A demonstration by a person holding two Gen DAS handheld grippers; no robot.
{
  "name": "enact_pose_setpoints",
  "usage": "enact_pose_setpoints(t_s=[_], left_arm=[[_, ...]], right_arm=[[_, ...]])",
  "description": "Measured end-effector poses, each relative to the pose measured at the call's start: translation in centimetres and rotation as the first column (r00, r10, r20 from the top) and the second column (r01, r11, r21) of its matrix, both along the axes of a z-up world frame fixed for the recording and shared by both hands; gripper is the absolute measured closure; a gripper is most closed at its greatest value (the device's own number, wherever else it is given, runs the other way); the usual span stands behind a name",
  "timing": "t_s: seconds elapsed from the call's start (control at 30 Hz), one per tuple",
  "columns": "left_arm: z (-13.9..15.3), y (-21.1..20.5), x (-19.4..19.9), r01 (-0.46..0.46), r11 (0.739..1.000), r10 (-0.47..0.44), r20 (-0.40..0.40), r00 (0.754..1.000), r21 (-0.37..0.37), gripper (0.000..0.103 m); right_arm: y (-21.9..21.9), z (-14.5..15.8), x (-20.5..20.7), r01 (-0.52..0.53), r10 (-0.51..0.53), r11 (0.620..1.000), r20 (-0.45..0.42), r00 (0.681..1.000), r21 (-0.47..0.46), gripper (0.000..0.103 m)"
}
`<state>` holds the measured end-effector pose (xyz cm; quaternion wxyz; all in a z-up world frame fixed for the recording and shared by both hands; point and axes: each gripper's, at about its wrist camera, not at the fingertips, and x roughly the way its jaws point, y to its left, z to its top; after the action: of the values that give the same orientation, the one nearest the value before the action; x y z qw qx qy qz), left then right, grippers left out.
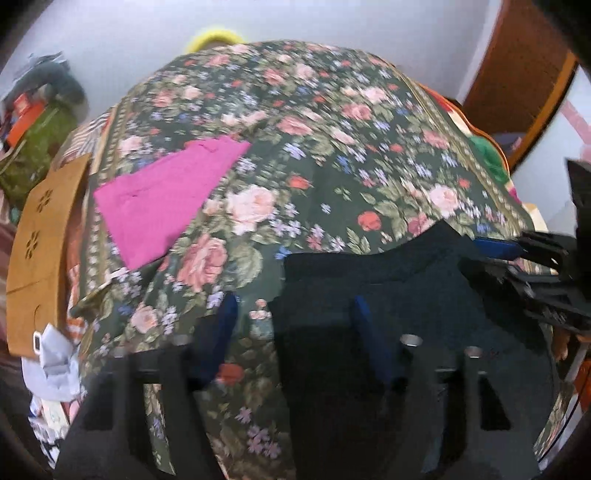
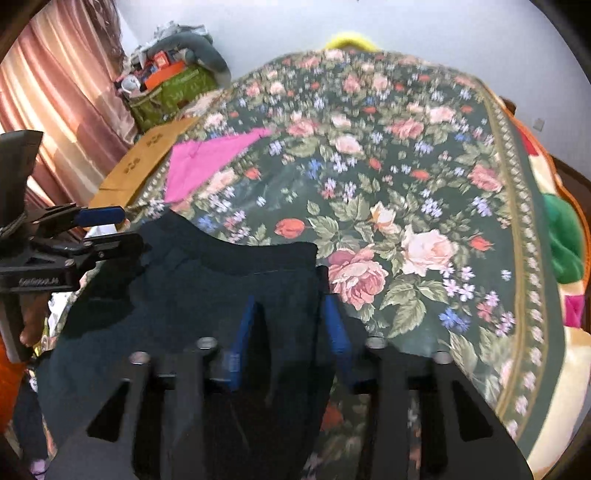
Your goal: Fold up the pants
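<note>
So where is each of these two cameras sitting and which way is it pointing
Left wrist: rides the left claw, looking forward over the dark navy pants on the floral green bedspread; its own blue-padded fingers show, open, and the right claw at right.
Right wrist: rides the right claw, fingers open around the pants' edge; the left claw shows at left.
Both share the pants, bedspread, pink cloth and white wall.
</note>
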<state>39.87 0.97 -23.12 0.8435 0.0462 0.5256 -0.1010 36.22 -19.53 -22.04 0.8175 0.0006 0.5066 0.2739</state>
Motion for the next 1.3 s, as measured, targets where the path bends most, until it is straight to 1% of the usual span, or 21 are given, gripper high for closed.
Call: enact_pose_setpoints(t_s=[0.03,0.07,0.2,0.4,0.5,0.6,0.63,0.77,0.87,0.9,0.93,0.97,1.0,1.03,1.07,1.1,1.13,1.17,1.2,1.23,1.3], left_arm=[[-0.4,-0.2,0.1,0.015,1.000,-0.015,-0.008,1.000,-0.004,0.061],[-0.7,-0.4,0.2,0.025,1.000,-0.025,-0.012,1.000,-0.005,0.065],[-1.4,-0.7,0.3,0.029,0.999,-0.030,0.012,0.999,0.041,0.069],[-2.5,-0.4,0.4,-0.007,0.998,0.006,0.015,1.000,0.058,0.069],[-2.2,-0.4,0.8,-0.019,0.998,0.019,-0.001,1.000,0.059,0.069],[-1.3,-0.3,1.0,-0.039,0.995,0.038,0.012,0.999,0.087,0.070],[-0.8,-0.1,0.9,-0.050,0.995,0.048,0.023,0.999,0.088,0.070],[1.3,1.1,0.2,-0.076,0.996,0.075,0.046,0.996,0.036,0.070],[3.5,1.5,-1.2,-0.077,0.997,0.075,0.090,0.993,0.015,0.068],[3.9,1.5,-1.6,-0.072,0.997,0.070,0.098,0.993,0.013,0.063],[4.4,1.4,-2.0,-0.069,0.998,0.067,0.107,0.992,0.012,0.054],[4.9,1.3,-2.5,-0.066,0.998,0.063,0.121,0.991,0.016,0.048],[5.2,1.3,-2.9,-0.062,0.998,0.059,0.132,0.990,0.018,0.040],[5.5,1.1,-3.5,-0.056,0.998,0.053,0.144,0.988,0.020,0.035],[5.6,1.1,-3.9,-0.052,0.998,0.048,0.146,0.988,0.022,0.033],[5.7,0.9,-4.4,-0.042,0.999,0.038,0.143,0.989,0.023,0.028],[5.7,0.9,-4.9,-0.036,0.999,0.033,0.139,0.990,0.020,0.023],[5.6,0.8,-5.3,-0.031,0.999,0.029,0.131,0.991,0.014,0.021],[5.3,0.8,-5.8,-0.029,1.000,0.028,0.118,0.993,0.004,0.019],[5.1,0.8,-6.1,-0.027,1.000,0.027,0.105,0.994,-0.006,0.018],[4.2,0.9,-6.7,-0.026,0.999,0.028,0.070,0.997,-0.026,0.016]], right_arm=[[0.1,-0.4,0.1,-0.003,0.003,1.000,-0.005,1.000,-0.003,0.082],[0.2,-0.8,0.0,-0.012,0.012,1.000,0.001,1.000,-0.011,0.083],[0.0,-1.4,-0.2,-0.016,0.017,1.000,0.029,0.999,-0.018,0.089],[0.0,-1.8,-0.1,0.008,-0.008,1.000,0.023,1.000,-0.023,0.090],[0.1,-1.2,0.1,0.022,-0.022,0.999,0.006,1.000,-0.036,0.089],[-0.2,-0.3,0.2,0.041,-0.040,0.998,0.008,0.999,-0.041,0.088],[-0.4,0.3,0.0,0.049,-0.049,0.998,0.018,0.999,-0.044,0.088],[-1.0,2.9,-1.3,0.067,-0.060,0.995,0.100,0.993,-0.069,0.088],[-1.3,4.5,-2.5,0.057,-0.045,0.995,0.137,0.990,-0.085,0.080],[-1.3,4.9,-2.9,0.054,-0.041,0.995,0.149,0.988,-0.087,0.074],[-1.4,5.4,-3.6,0.052,-0.037,0.995,0.166,0.985,-0.088,0.067],[-1.5,5.6,-4.0,0.051,-0.035,0.995,0.176,0.984,-0.087,0.064],[-1.5,5.9,-4.4,0.050,-0.033,0.995,0.184,0.982,-0.086,0.058],[-1.6,6.2,-5.1,0.047,-0.030,0.995,0.193,0.981,-0.085,0.054],[-1.6,6.5,-5.6,0.044,-0.027,0.996,0.197,0.980,-0.082,0.052],[-1.6,6.6,-5.9,0.043,-0.026,0.996,0.199,0.980,-0.080,0.048],[-1.7,6.6,-6.3,0.043,-0.027,0.996,0.200,0.979,-0.076,0.042],[-1.8,6.7,-6.7,0.045,-0.032,0.997,0.199,0.980,-0.062,0.037],[-2.0,6.7,-7.1,0.048,-0.038,0.998,0.196,0.980,-0.048,0.029],[-2.0,6.6,-7.4,0.051,-0.043,0.998,0.193,0.980,-0.039,0.024],[-2.3,6.2,-7.9,0.056,-0.053,0.998,0.175,0.983,-0.014,0.023]])
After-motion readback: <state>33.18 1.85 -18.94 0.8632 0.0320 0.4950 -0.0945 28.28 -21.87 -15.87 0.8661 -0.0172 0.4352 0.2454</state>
